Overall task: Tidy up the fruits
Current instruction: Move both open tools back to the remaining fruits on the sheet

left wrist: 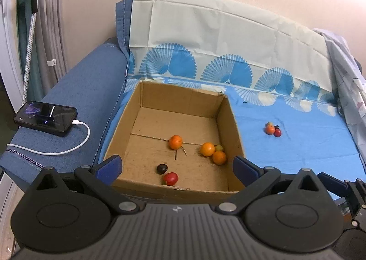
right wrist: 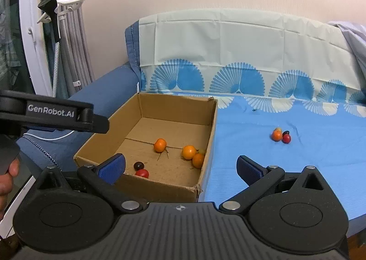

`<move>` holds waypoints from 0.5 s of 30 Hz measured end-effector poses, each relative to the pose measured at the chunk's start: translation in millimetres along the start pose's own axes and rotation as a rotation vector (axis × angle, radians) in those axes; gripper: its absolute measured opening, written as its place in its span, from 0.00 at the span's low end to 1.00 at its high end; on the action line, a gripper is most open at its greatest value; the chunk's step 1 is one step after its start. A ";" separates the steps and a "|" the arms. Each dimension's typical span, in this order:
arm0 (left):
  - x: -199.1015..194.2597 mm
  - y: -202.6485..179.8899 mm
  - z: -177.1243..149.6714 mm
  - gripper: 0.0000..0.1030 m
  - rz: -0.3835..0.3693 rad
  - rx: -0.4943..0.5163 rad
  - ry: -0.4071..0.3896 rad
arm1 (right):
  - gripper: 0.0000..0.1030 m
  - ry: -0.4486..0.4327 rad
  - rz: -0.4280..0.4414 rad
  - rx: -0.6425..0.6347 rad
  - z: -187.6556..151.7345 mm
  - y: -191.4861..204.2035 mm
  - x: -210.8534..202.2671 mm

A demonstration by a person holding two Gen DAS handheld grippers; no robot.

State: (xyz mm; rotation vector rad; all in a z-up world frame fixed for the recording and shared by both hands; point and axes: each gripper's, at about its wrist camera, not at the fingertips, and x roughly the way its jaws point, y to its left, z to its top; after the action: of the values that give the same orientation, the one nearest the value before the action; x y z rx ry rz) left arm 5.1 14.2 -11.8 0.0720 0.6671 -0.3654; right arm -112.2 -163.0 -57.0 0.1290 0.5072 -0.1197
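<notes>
The cardboard box (left wrist: 180, 100) holds three oranges (left wrist: 175, 142), a dark plum (left wrist: 162, 168) and a red fruit (left wrist: 170, 178). Both grippers, left (left wrist: 177, 165) and right (right wrist: 180, 168), gape wide and empty; a small fruit cluster (right wrist: 281, 135) lies well beyond on the blue sheet (right wrist: 297, 157).

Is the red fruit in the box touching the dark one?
Apart. The left wrist view shows bare cardboard between the red fruit and the dark fruit.

Six fruits (left wrist: 175, 141) in the box (left wrist: 180, 97), four more (left wrist: 273, 129) right of it on the sheet (left wrist: 308, 145)
</notes>
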 end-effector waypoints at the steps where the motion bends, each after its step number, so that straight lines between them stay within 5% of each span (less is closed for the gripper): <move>1: -3.2 -0.5 -0.7 1.00 -0.002 0.002 -0.004 | 0.99 -0.004 0.000 -0.005 -0.7 1.0 -3.0; 15: -22.3 4.5 -2.6 1.00 0.004 -0.007 -0.036 | 0.99 -0.042 0.001 -0.020 0.4 9.8 -18.6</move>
State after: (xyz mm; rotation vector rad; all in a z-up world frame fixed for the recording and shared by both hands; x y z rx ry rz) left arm -10.9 25.8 -0.3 0.0601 0.6324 -0.3595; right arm -126.7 -151.9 -46.6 0.1068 0.4661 -0.1165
